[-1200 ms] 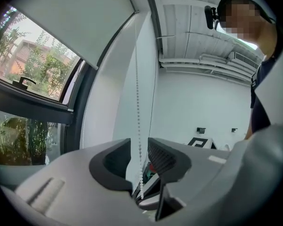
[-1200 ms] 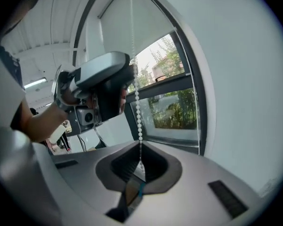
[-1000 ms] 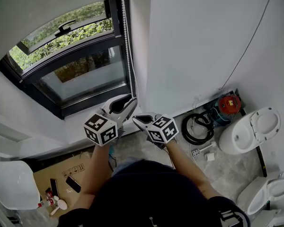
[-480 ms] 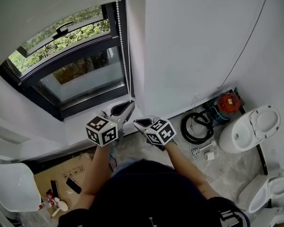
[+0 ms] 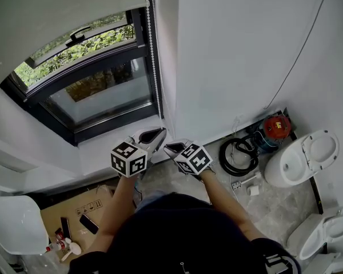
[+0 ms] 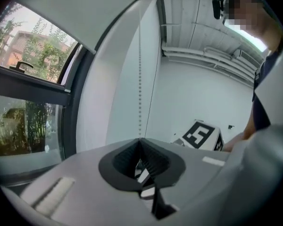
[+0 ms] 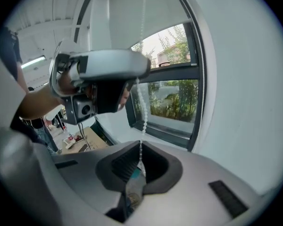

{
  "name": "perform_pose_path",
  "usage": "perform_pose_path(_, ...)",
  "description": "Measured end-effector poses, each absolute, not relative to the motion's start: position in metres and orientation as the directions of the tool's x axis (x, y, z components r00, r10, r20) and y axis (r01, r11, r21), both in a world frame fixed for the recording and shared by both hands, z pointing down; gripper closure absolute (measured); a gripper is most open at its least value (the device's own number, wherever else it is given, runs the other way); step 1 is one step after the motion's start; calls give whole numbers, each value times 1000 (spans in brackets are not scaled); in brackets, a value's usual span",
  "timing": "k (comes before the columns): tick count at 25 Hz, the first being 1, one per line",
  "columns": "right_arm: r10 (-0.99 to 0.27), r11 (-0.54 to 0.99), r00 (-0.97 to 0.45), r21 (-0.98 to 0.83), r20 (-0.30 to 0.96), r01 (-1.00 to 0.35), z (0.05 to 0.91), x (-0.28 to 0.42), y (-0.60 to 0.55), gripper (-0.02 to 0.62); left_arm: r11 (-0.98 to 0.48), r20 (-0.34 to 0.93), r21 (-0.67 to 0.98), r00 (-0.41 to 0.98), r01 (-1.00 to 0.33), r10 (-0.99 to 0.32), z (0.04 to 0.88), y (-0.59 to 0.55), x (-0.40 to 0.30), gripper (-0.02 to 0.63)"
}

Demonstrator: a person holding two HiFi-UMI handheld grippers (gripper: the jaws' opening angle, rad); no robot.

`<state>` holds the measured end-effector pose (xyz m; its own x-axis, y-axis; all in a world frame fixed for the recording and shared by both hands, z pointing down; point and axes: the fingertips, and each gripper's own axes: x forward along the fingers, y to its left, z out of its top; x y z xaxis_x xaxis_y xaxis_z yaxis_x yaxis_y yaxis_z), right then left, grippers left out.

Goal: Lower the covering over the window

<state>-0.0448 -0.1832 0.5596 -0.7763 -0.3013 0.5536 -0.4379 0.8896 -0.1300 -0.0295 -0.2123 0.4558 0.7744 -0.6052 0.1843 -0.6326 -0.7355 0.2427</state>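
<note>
A white roller blind (image 5: 63,4) covers only the top of the dark-framed window (image 5: 97,96). Its white bead chain (image 5: 154,67) hangs down the frame's right side. My left gripper (image 5: 158,135) is shut on the chain's lower end by the sill. In the left gripper view the chain (image 6: 140,79) rises straight from the closed tips (image 6: 140,140) past the blind (image 6: 85,8). My right gripper (image 5: 170,148) is just right of and below it, also shut on the chain. In the right gripper view the beads (image 7: 141,102) run down into its closed jaws (image 7: 140,149).
A white sill (image 5: 103,147) lies under the window and a white wall (image 5: 234,56) stands to the right. On the floor are a black hose coil (image 5: 239,153), a red machine (image 5: 274,125), two toilets (image 5: 303,156) (image 5: 326,233), a cardboard box (image 5: 74,210) and a white basin (image 5: 14,221).
The left gripper's jaws stood open a second ago and are now shut on the chain. Both grippers have sunk a little toward the sill.
</note>
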Motion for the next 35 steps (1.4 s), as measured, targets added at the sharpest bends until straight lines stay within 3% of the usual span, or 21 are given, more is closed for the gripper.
perform_pose_path(3,-255,904,-782,-146,569,-401,562,-45,-175,577,-710,173,352,787,-611,-592,477,-206,-29,594)
perform_pose_path(7,-231,908,-809,-179,540,-379,553,-40,-176,572,-701,185,358,783,-616,-594,487,-208,-32,592)
perform_pose_path(10,-180,915,-848,-232,499,-331,539,-40,-173,460,-693,185,352,773,-629,-607,489,-214,-40,592)
perform_pose_path(11,-174,917,-859,-239,482,-319,532,-38,-173,453,-691,186,353,771,-631,-609,490,-215,-41,592)
perform_pose_path(17,-251,919,-895,-198,369,-340,478,-27,-190,454,-686,176,368,772,-627,-611,493,-221,-43,592)
perform_pose_path(25,-352,914,-875,-77,334,-397,434,-12,-204,453,-697,183,366,782,-616,-596,495,-227,-36,594)
perform_pose_path(29,-380,910,-881,-54,280,-410,413,-11,-208,453,-708,307,325,778,-627,-548,529,-218,-30,594)
perform_pose_path(35,-380,913,-899,-66,218,-402,398,-18,-206,454,-672,361,442,803,-595,-474,581,-185,-14,594)
